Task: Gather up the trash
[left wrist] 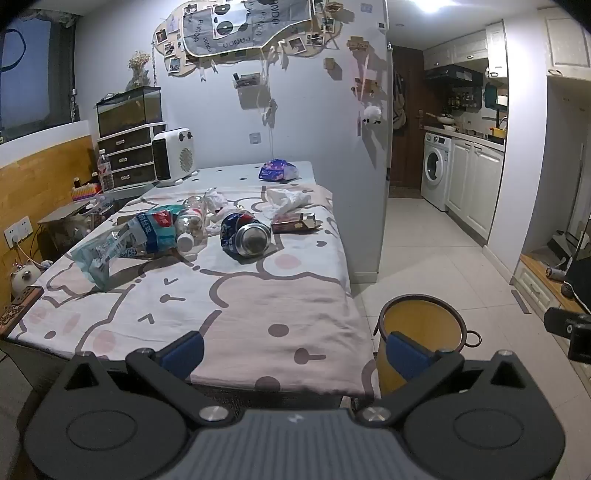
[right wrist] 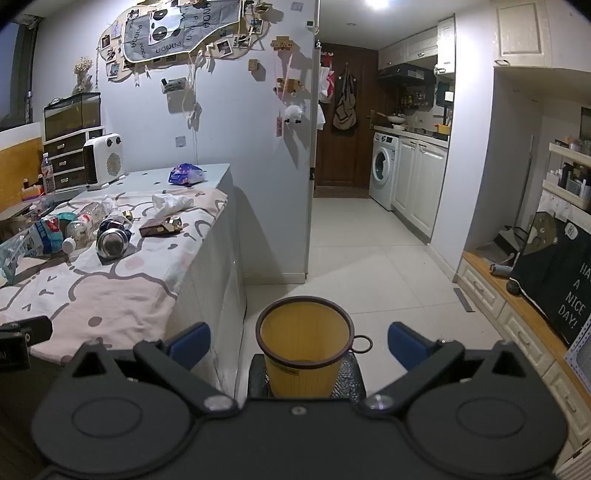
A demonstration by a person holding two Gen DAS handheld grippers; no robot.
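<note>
Both tongs, left tongs (left wrist: 295, 350) and right tongs (right wrist: 297, 345), spread wide, holding nothing. Crushed blue drink can (left wrist: 244, 237) mid-frame in left view, axis pointing back toward tongs; nearer left. Yellow ribbed plastic bin (right wrist: 303, 345) low centre in right view.

A grey panda banner (right wrist: 173, 33) hanging on the wall is showing "PANDA" repeated along its edges. A black board (right wrist: 554, 273) leaning at the right is reading "HAVE A NICE DAY!", its first word partly cut off.

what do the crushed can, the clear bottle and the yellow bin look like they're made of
Crushed can: thin metal, probably aluminium; shiny silver end, dented printed wall.
Clear bottle: transparent plastic, glossy; you see through it, white cap.
Yellow bin: likely matte plastic with ribbed sides and a dark rim ring.
</note>
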